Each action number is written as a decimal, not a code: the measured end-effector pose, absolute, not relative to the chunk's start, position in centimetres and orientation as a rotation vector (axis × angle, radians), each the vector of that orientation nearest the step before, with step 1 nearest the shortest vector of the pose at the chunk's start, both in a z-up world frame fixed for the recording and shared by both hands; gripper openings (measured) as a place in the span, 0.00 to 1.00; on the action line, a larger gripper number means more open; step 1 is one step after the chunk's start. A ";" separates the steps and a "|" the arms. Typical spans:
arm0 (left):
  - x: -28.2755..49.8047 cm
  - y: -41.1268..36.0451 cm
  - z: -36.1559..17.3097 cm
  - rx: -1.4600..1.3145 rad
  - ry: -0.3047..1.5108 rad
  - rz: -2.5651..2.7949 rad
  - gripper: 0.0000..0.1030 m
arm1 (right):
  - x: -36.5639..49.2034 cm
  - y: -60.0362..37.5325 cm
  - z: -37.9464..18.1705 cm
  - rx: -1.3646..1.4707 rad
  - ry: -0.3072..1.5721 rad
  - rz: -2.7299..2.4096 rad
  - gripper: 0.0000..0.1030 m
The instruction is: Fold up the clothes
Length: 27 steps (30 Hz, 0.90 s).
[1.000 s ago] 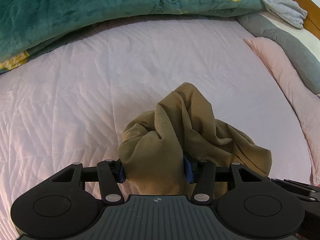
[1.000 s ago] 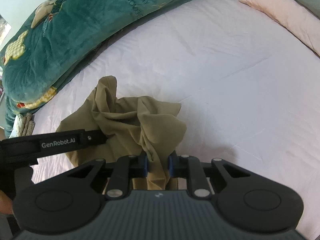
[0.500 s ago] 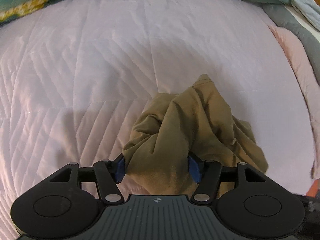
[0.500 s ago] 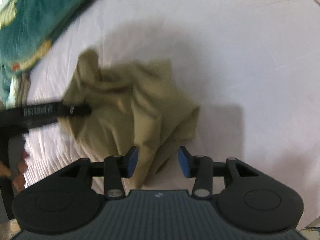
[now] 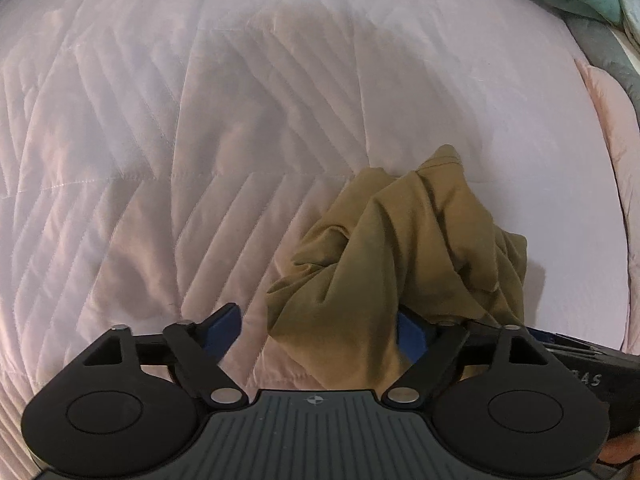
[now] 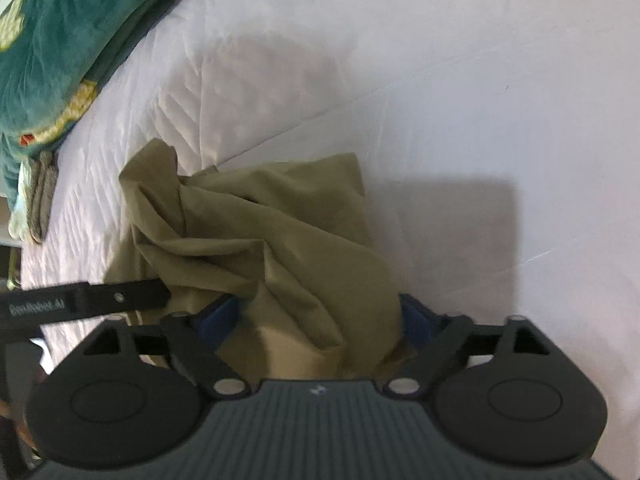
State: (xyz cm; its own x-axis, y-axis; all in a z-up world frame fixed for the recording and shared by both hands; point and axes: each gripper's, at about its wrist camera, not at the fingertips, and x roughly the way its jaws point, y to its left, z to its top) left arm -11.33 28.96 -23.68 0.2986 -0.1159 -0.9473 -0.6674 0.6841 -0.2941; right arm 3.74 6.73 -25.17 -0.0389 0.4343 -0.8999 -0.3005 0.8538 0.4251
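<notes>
Olive garment: crumpled heap on the quilted bed, directly beneath both tools. Left hand-held gripper and right hand-held gripper: jaws opening wide, cloth lying loose between, neither gripping. No clear long axis.

Black grippers, blue fingers
</notes>
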 end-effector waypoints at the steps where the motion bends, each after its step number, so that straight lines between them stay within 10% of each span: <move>1: -11.4 29.0 -23.9 -0.770 1.236 0.417 0.89 | 3.7 6.9 -25.3 0.109 1.502 0.595 0.92; 7: -11.4 28.7 -24.7 -0.746 1.206 0.397 0.91 | 3.3 8.1 -25.2 0.048 1.493 0.571 0.92; 14: -10.0 27.1 -24.2 -0.620 1.167 0.366 0.78 | 2.3 9.2 -23.8 0.018 1.436 0.584 0.44; 27: -11.2 25.2 -21.8 -0.546 1.120 0.359 0.52 | 1.3 9.6 -21.6 -0.046 1.376 0.614 0.23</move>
